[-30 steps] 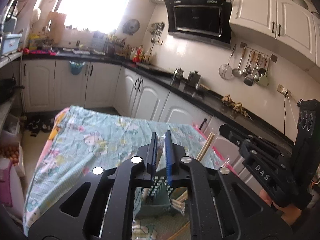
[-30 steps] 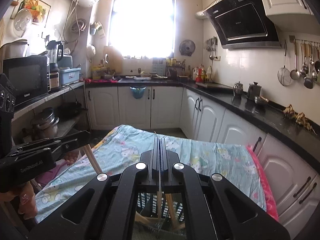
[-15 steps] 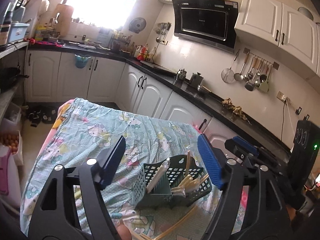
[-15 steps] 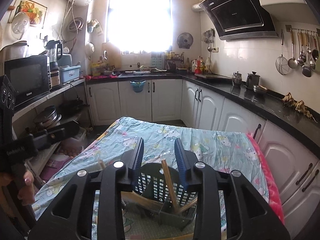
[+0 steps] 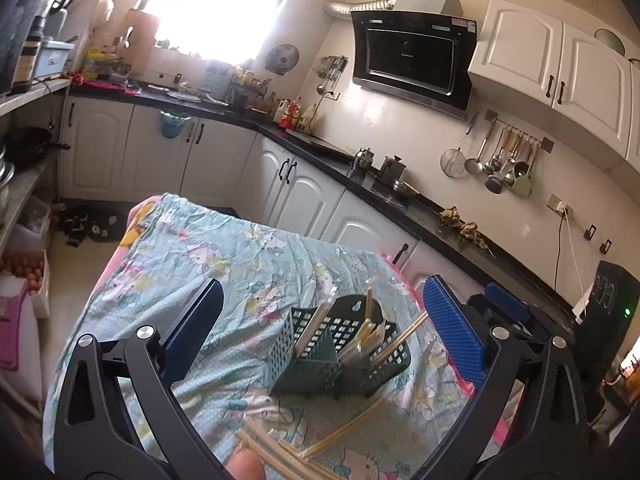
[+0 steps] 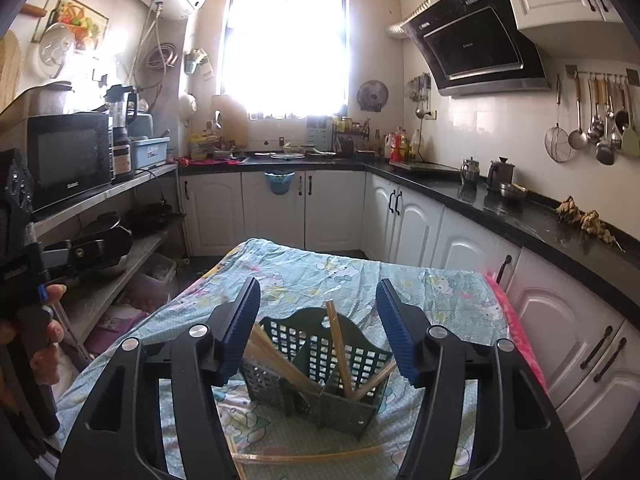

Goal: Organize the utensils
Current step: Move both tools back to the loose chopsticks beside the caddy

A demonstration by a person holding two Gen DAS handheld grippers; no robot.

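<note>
While both claws stand spread and empty, jaws just opened, the left gripper (image 5: 320, 320) wider than the right gripper (image 6: 318, 326), the dark green slotted plastic utensil caddy (image 6: 320, 368) sits on the teal cartoon-print tablecloth (image 5: 224, 264).

Risk: leaning pale wooden chopsticks (image 6: 340, 352) may snag and tip it.

Left view alone shows loose chopsticks (image 5: 304, 440) in front.

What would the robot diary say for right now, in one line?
left hand-held gripper: just opened, empty | right hand-held gripper: just opened, empty | chopsticks: in green basket
</note>
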